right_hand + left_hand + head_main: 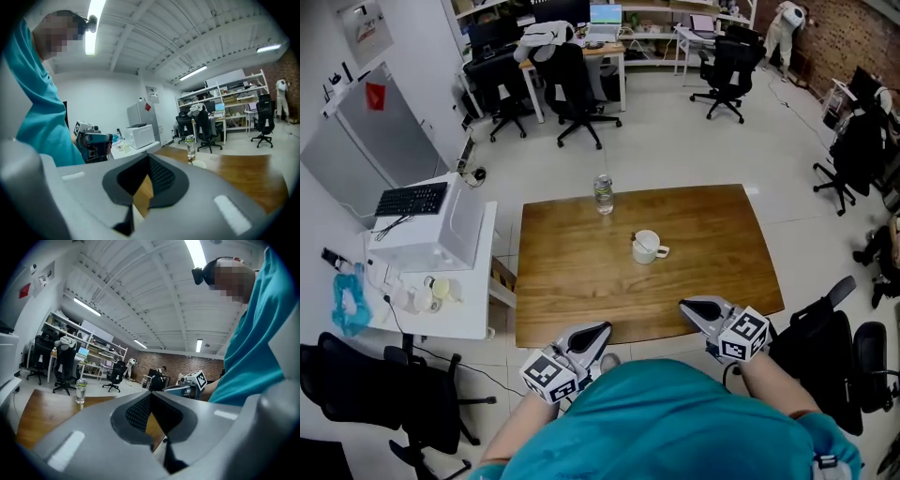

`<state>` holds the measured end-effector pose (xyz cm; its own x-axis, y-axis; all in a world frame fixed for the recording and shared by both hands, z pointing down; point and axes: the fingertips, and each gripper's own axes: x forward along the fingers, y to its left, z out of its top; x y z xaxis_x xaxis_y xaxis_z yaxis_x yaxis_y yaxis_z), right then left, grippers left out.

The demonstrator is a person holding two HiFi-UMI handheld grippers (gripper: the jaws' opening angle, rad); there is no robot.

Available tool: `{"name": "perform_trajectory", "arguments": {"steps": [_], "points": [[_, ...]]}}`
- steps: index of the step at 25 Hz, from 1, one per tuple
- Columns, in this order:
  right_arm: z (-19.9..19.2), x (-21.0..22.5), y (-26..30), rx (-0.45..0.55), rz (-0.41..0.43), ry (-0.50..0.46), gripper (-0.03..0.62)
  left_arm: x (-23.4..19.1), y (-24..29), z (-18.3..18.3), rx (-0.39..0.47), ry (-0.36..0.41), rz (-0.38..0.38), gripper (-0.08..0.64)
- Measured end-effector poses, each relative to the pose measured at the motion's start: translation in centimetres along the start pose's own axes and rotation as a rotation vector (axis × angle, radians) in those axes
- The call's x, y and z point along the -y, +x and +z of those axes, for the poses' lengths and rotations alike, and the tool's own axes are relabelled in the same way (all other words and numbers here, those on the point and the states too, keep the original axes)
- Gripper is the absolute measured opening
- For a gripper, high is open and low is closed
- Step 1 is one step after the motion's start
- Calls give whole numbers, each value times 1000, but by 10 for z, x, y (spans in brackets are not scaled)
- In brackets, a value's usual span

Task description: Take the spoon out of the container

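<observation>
Head view: both forearms are held level at the near edge of the glossy wooden table, with the left gripper and right gripper pointing far. The spoon sits in a round white mug mid-table.
Left gripper view: ribbed black pads clenched together, empty.
Right gripper view: likewise.

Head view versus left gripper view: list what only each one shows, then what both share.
Only the head view: the white cup with the spoon in it, and the keyboard off to the side of the table. Only the left gripper view: the ceiling with its strip light, and a close look at the left tongs, shut on nothing. Both: the wooden table, the water bottle and the right tongs.
</observation>
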<state>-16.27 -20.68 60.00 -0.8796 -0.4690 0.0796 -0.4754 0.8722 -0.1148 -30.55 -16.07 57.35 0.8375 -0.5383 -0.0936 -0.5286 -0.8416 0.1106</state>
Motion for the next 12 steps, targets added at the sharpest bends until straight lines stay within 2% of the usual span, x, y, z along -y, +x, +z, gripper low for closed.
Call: {"name": "perform_trajectory", "arguments": {"steps": [5, 9, 12], "points": [[14, 25, 73, -45, -58, 18, 2, -91, 0, 8, -27, -29, -61, 0], [13, 59, 90, -64, -77, 43, 2, -138, 26, 3, -56, -51, -52, 0], [19, 98, 84, -52, -67, 60, 2, -161, 64, 0, -89, -79, -29, 0]]}}
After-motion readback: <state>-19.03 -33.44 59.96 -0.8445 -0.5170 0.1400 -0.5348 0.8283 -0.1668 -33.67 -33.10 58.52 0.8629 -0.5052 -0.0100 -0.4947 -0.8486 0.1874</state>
